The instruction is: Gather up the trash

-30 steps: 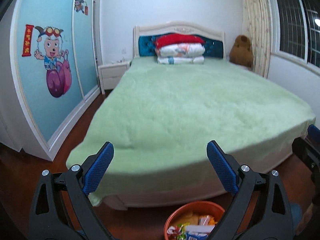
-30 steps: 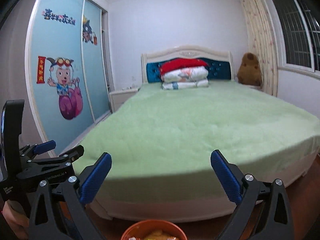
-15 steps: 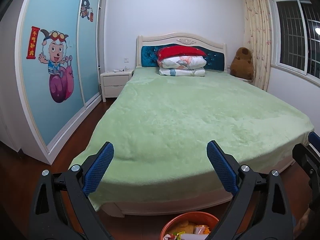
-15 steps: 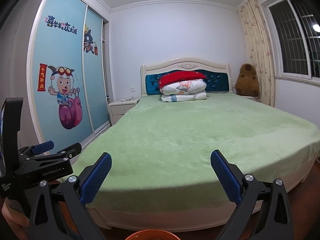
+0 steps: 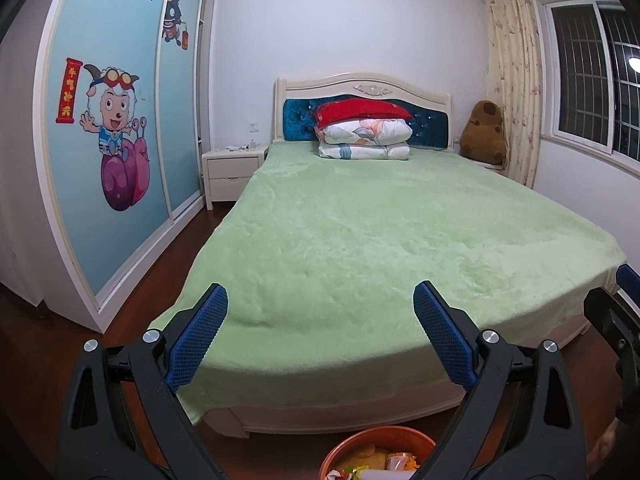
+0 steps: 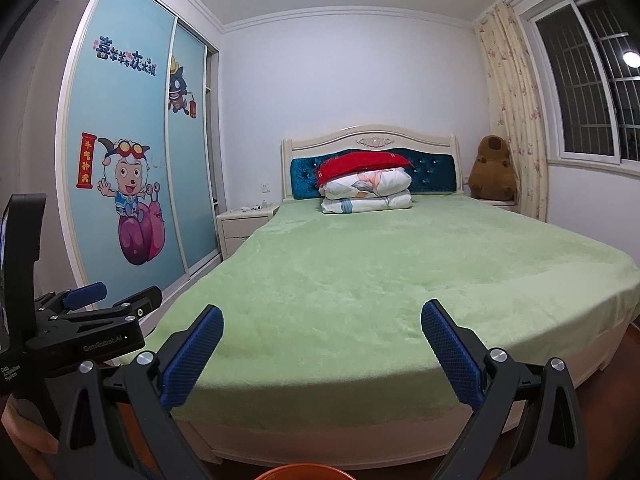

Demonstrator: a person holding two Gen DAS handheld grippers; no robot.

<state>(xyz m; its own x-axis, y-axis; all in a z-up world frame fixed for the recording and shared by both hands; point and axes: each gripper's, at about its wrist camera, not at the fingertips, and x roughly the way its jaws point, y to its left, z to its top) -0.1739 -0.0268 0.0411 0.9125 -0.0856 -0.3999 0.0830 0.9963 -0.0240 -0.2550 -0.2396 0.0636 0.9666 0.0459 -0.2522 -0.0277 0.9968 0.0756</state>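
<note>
The round orange plastic bin [image 5: 340,446] holds colourful wrappers [image 5: 384,464]; the right view shows only its rim. Left gripper [image 5: 320,338] and right gripper [image 6: 322,354] are released, holding nothing.

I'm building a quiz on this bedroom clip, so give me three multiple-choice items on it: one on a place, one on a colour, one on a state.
1. Where is the orange bin?
A. on the floor at the foot of the bed
B. on the nightstand
C. on the bed

2. What colour is the bed cover?
A. red
B. light green
C. brown

3. What state is the left tool in?
A. shut on a wrapper
B. shut on the bin's rim
C. open, holding nothing

Answers:
1. A, its rim shows low in the left wrist view, below the bed's end.
2. B, green plush covers the whole mattress.
3. C, its blue pads stand wide apart with only the bed between.
</note>
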